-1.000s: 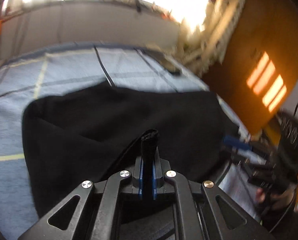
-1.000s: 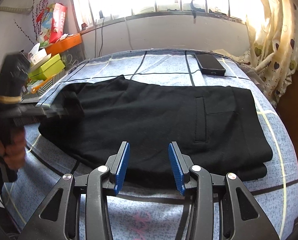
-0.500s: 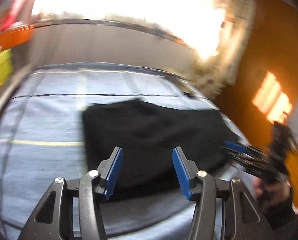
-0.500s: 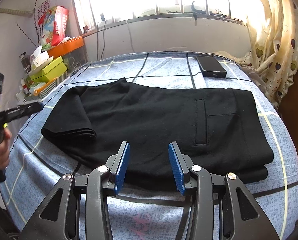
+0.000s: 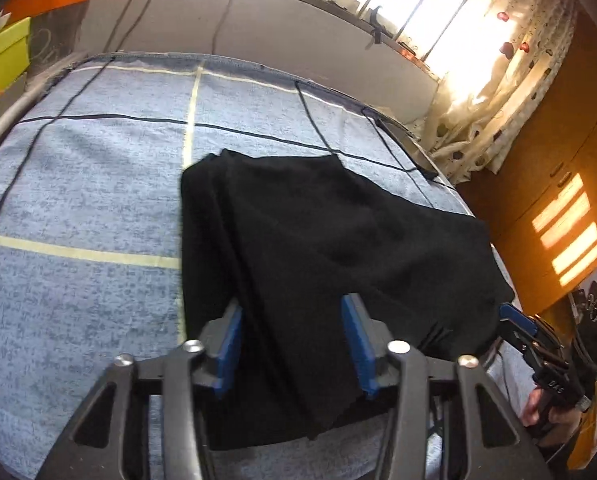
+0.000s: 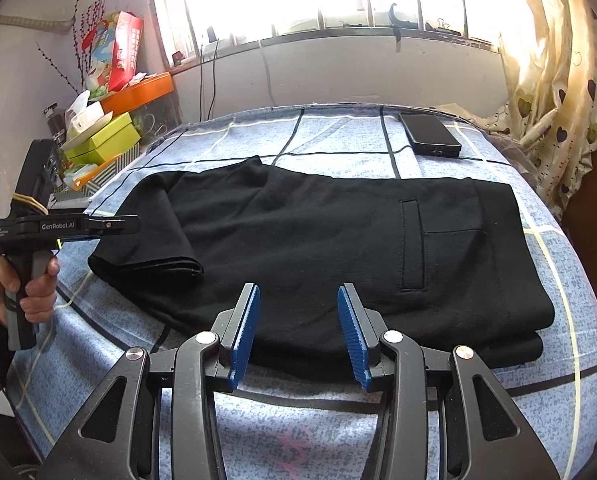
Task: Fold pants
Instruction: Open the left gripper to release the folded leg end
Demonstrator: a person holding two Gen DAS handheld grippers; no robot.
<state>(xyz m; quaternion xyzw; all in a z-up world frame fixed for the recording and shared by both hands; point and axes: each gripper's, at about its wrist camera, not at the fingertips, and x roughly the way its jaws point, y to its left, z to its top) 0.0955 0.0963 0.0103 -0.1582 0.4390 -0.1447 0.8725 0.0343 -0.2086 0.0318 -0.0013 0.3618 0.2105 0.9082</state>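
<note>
The bed (image 6: 378, 420), covered in a pale blue checked sheet with black and cream lines, carries everything. Across its middle lie the black knit pants (image 6: 318, 240), laid lengthwise with one leg stacked on the other, the welt pocket uppermost toward the right and the cuff end folded back over itself at the left. That doubled cuff suggests the first fold has been made, and the flat, squared lie leaves the cloth ready for another fold.

The left tool (image 5: 292, 344), a black two-finger clamp with blue ribbed pads, is held in a hand (image 6: 22, 284) at the left end of the pants. Its jaws stand apart with nothing pinched, having just been closing somewhat after springing wide. In its own view the folded end of the pants lies under and just beyond the pads, so I judge it has let go of the cuff and is hanging over it, perhaps to line up a new grip.

The right tool (image 6: 298, 332), of the same make, hovers over the near long edge of the pants at about mid-length, jaws spread and empty, cloth beneath but not between the pads. It seems to be waiting there for its turn.

A black phone (image 6: 430, 134) lies at the far right corner of the bed, well apart from the pants.
</note>
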